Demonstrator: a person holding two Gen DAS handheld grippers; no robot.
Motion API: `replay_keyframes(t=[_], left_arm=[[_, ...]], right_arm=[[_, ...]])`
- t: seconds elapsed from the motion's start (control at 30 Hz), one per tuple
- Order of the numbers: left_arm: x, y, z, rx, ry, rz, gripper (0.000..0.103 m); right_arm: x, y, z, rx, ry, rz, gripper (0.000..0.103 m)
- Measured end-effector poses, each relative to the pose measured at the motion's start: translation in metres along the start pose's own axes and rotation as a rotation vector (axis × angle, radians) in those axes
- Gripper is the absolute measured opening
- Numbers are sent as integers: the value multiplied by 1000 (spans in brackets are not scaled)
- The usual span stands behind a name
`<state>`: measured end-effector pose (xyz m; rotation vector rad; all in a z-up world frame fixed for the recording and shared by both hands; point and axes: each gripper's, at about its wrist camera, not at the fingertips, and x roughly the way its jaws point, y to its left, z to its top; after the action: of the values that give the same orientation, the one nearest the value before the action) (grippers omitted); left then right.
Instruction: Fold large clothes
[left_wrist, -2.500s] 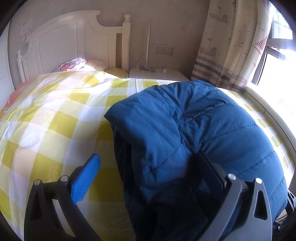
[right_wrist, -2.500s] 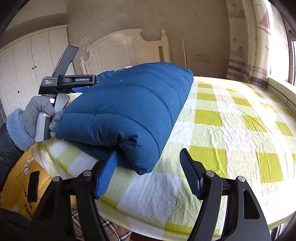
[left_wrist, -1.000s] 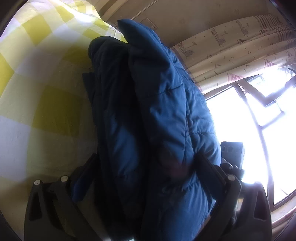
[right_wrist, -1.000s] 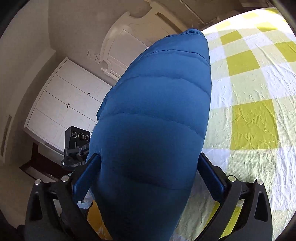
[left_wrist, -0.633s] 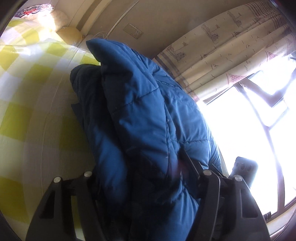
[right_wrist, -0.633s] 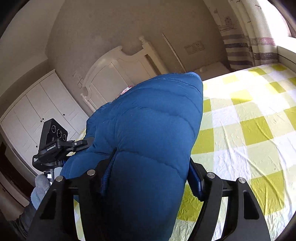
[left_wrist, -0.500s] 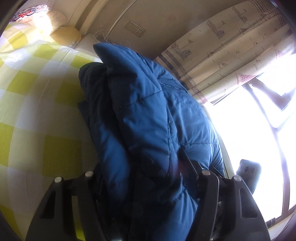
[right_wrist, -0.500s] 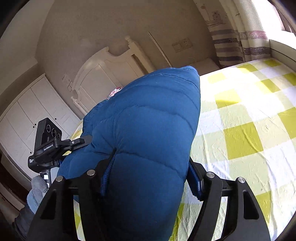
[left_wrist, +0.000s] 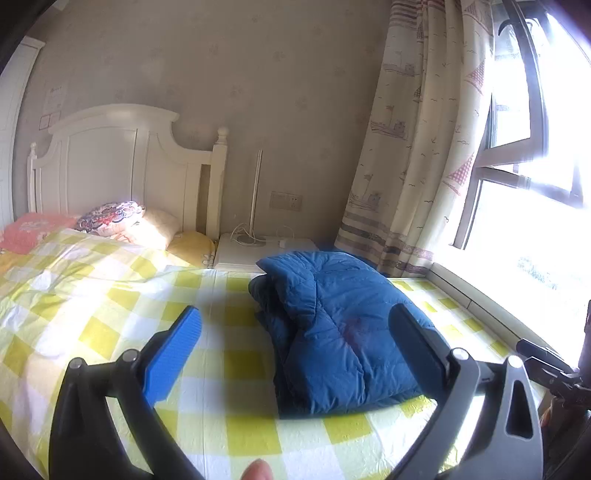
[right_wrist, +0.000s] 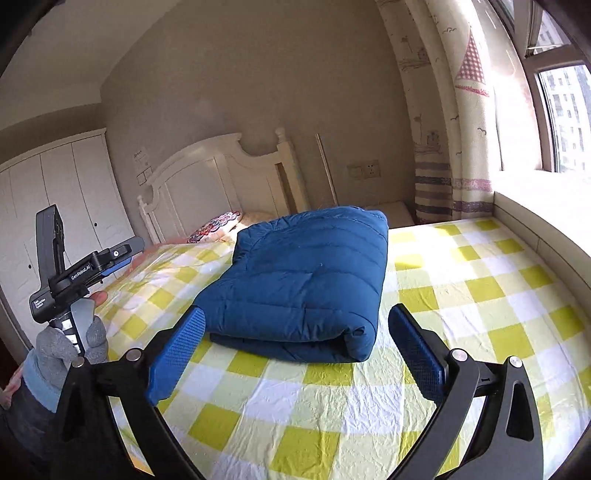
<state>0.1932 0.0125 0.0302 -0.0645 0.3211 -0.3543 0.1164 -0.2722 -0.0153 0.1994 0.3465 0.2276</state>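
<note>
A blue quilted jacket (left_wrist: 340, 325) lies folded into a thick bundle on the yellow-and-white checked bed (left_wrist: 92, 317). It also shows in the right wrist view (right_wrist: 306, 284), with its rounded folded edge toward me. My left gripper (left_wrist: 295, 339) is open and empty, held back from the jacket's near end. My right gripper (right_wrist: 295, 336) is open and empty, just in front of the jacket's folded edge. The left gripper also shows at the left of the right wrist view (right_wrist: 110, 262), held in a grey-gloved hand.
A white headboard (left_wrist: 110, 173) and pillows (left_wrist: 125, 221) are at the far end. A white nightstand (left_wrist: 258, 251) stands beside the bed. A curtain (left_wrist: 424, 147) and bright window (left_wrist: 535, 184) line the right side. White wardrobes (right_wrist: 55, 206) stand at left.
Both grippers were shut on the jacket and carrying it; they have let go and pulled back. The jacket now lies folded on the bed.
</note>
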Motion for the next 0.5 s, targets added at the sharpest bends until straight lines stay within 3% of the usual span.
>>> replay_keyframes(t=[0.13,0.17,0.33,0.5], left_arm=[[-52,-39,-37,91,4,186,101],[-61,-45,-50,96,3,198,101],[-100,-63,-107,30,59,178,101],[-111,-77,-126,59,66,172,101]], right_arm=[[-37,28,-36,-78,-53,-130,99],[-42,33,-44,-84,-47,-150,99],[-51,37,-74,-44,-18,-221,99],[-59,51,-85,-86,-36,-239,99]])
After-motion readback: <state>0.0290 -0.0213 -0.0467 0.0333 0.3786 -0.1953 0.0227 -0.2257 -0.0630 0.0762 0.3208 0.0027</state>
